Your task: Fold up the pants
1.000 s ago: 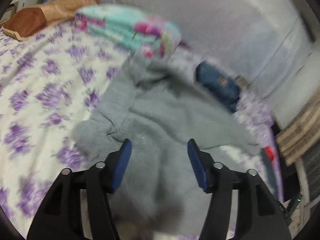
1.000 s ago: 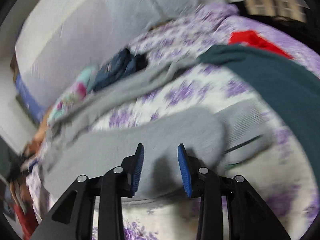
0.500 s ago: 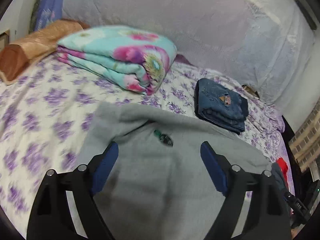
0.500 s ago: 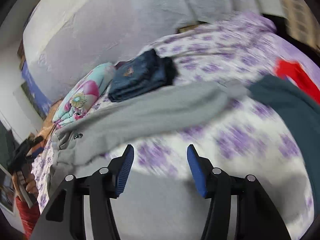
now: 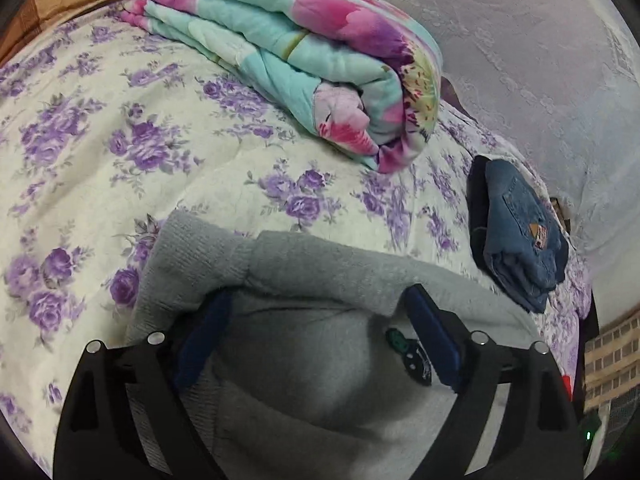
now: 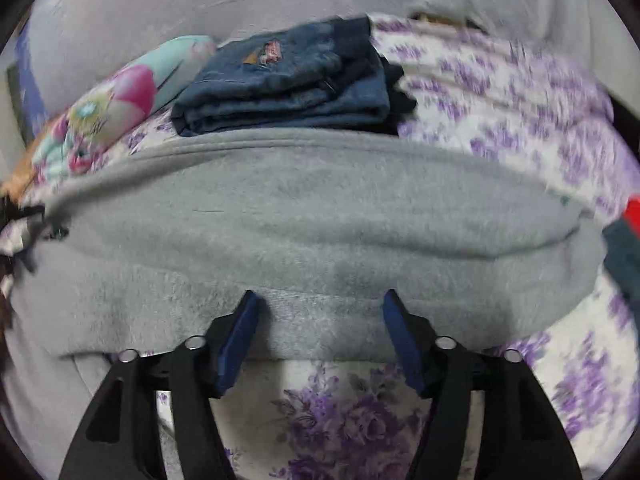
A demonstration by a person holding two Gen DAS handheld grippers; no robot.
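Okay, I see the grey pants (image 6: pixel 312 216) spread across the floral bedsheet (image 5: pixel 120 152), in front of the folded jeans (image 6: pixel 288 84) and rolled quilt (image 5: pixel 288 52). My left gripper (image 5: pixel 316 312) sits spread wide over the waistband fold, gripping nothing; my right gripper (image 6: pixel 320 308) is likewise spread at the near hem.
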